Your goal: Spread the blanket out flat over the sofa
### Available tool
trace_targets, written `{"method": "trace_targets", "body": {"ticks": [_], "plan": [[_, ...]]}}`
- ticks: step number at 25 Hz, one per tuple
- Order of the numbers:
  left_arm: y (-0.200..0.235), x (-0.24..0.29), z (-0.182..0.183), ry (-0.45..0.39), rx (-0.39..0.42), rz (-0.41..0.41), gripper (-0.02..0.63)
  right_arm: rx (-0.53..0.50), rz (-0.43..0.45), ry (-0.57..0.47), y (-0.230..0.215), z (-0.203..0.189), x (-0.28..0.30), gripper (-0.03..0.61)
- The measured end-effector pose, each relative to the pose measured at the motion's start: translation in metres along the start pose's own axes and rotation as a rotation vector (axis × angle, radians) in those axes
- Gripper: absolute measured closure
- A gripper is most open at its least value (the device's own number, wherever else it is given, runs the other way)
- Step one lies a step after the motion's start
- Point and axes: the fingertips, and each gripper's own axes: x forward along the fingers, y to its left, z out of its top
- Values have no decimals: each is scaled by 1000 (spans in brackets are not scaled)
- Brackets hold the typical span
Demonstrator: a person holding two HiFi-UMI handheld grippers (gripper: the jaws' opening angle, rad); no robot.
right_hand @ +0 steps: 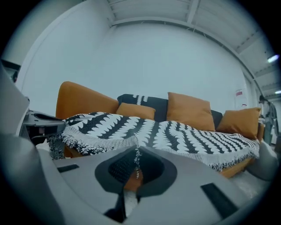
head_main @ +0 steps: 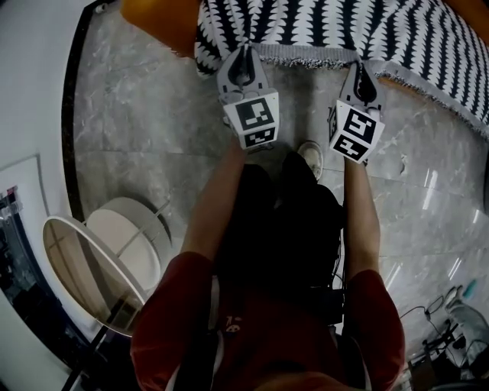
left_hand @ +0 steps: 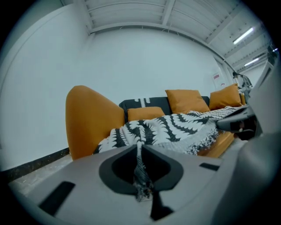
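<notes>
A black-and-white patterned blanket (head_main: pixel 336 27) with a fringed grey edge lies over the orange sofa (head_main: pixel 157 23) at the top of the head view. My left gripper (head_main: pixel 243 52) is shut on the blanket's front edge near its left corner; a strip of fabric (left_hand: pixel 141 176) runs between its closed jaws. My right gripper (head_main: pixel 360 67) is shut on the same fringed edge further right, with fringe (right_hand: pixel 137 160) pinched in its jaws. In the right gripper view the blanket (right_hand: pixel 175 134) drapes across the seat below orange cushions (right_hand: pixel 189 110).
The floor is polished grey marble (head_main: pixel 137 130). A round white side table (head_main: pixel 99 267) stands at the left by the white wall. The person's shoe (head_main: pixel 310 156) is just behind the grippers. Cables and gear (head_main: pixel 447 328) lie at the lower right. The sofa's tall orange arm (left_hand: pixel 90 118) rises at the left.
</notes>
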Motion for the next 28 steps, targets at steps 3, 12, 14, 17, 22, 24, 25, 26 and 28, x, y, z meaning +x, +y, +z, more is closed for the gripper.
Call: {"method": "trace_targets", "body": {"ticks": [3, 12, 14, 17, 22, 24, 25, 26, 28], "plan": [[0, 0, -2, 2, -11, 9, 571, -48, 17, 6, -1, -5, -5, 557], [4, 8, -20, 16, -2, -18, 576, -83, 25, 42, 0, -28, -1, 560], [3, 11, -26, 25, -2, -17, 578, -92, 28, 56, 0, -34, 3, 560], [-5, 9, -22, 15, 24, -18, 578, -96, 28, 46, -9, -28, -3, 560], [-4, 8, -19, -2, 16, -3, 580, -85, 46, 45, -11, -28, -6, 560], [3, 8, -27, 13, 18, -2, 580, -101, 54, 57, -5, -35, -3, 560], [5, 9, -29, 15, 30, -2, 580, -103, 56, 61, -3, -37, -1, 560], [8, 10, -31, 16, 37, 1, 580, -100, 58, 64, -1, -39, 1, 560], [15, 11, -37, 23, 24, 14, 586, -92, 65, 67, 1, -42, 4, 560]]}}
